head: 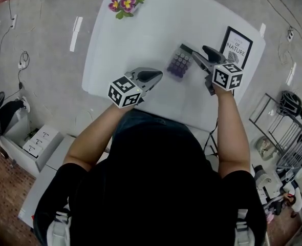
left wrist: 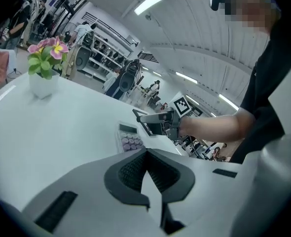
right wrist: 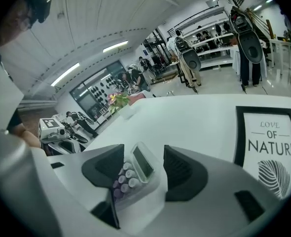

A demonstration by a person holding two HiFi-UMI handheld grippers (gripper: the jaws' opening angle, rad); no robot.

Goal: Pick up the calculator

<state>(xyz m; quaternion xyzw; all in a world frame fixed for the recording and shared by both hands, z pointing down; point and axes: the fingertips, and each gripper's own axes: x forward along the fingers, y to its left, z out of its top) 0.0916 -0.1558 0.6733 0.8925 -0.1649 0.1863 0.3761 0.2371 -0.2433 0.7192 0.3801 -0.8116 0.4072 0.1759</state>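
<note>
The calculator, pale with purple keys and a small screen, lies flat on the white table, right of centre. My right gripper reaches in from the right, low over it. In the right gripper view the calculator sits between the spread jaws of that gripper, with a gap on its right side. My left gripper hovers to the calculator's left, shut and empty. The left gripper view shows its pads together, with the calculator and the right gripper beyond.
A framed print reading "Love of Nature" lies just right of the calculator, close to the right gripper. A small white pot of pink flowers stands at the table's far edge. The table's near edge runs just under both hands.
</note>
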